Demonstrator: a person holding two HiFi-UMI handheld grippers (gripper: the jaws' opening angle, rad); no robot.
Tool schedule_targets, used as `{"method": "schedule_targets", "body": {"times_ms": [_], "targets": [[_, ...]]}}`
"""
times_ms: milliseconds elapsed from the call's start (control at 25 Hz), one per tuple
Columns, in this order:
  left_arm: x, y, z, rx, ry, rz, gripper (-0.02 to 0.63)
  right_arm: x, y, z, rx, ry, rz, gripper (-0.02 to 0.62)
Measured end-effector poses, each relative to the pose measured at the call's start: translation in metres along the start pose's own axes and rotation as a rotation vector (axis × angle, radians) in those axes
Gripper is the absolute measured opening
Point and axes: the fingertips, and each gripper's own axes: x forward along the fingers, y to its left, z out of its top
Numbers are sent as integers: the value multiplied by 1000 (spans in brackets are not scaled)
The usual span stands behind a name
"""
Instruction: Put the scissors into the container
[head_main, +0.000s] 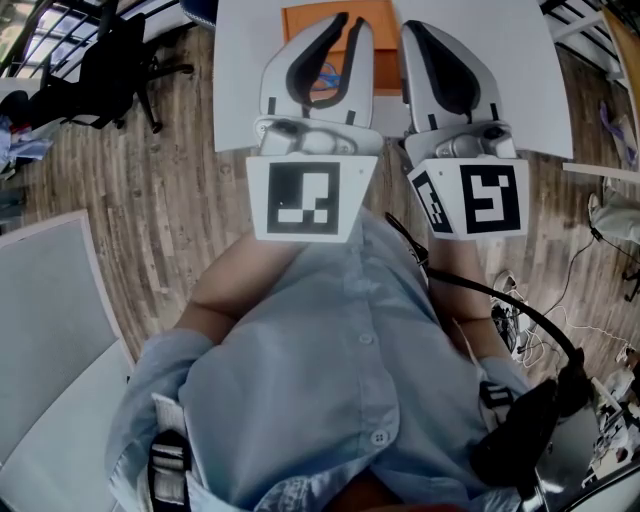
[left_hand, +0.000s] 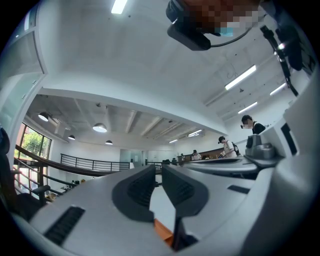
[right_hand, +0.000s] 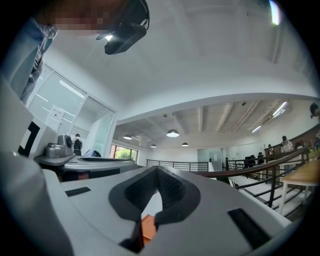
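Note:
The orange container (head_main: 372, 18) sits on the white table (head_main: 245, 70) in the head view. Scissors (head_main: 323, 82) with blue and orange handles show against it, through the gap in my left gripper. My left gripper (head_main: 350, 20) hangs above the container, its jaws a narrow gap apart and empty; its own view shows the left gripper (left_hand: 159, 170) pointing out level into the room, with the orange container (left_hand: 162, 231) as a sliver below. My right gripper (head_main: 412, 28) is beside it, shut and empty. In its own view, the right gripper (right_hand: 159, 171) has its pads meeting above a bit of the orange container (right_hand: 148, 225).
Wood floor surrounds the table. A black office chair (head_main: 110, 60) stands at the far left, grey panels (head_main: 50, 300) lie at the near left, and cables (head_main: 520, 320) trail at the right. People (left_hand: 227, 146) stand far off in the left gripper view.

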Motion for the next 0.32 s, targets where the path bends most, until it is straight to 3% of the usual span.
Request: {"method": "schedule_targets", "body": {"times_ms": [320], "targets": [[1, 1, -6, 0, 1, -7, 44, 2, 3, -5, 2, -5, 1, 11]]}}
